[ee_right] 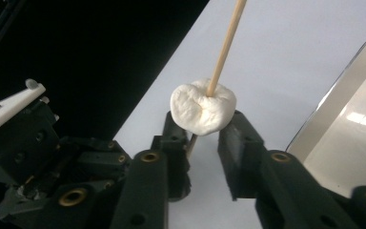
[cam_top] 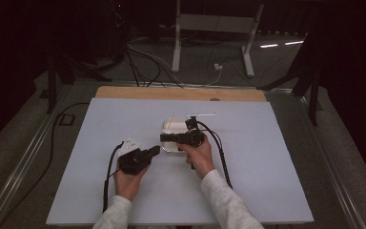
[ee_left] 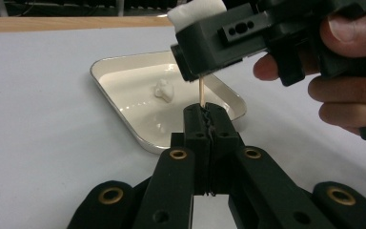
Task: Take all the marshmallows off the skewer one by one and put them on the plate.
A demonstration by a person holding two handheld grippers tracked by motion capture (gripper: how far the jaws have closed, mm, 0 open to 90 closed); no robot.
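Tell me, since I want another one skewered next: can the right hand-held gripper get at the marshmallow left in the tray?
Probably not yet: the right hand-held gripper grips a marshmallow on the skewer. The tray marshmallow itself lies uncovered.

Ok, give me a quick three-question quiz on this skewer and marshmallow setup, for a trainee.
1. True or false: the left tool is shut on the wooden skewer.
2. What sits between the right tool's jaws? A) a marshmallow B) a spoon C) a bottle cap
3. Fill in: another marshmallow piece lies in the white ___.
Key: 1 true; 2 A; 3 tray.
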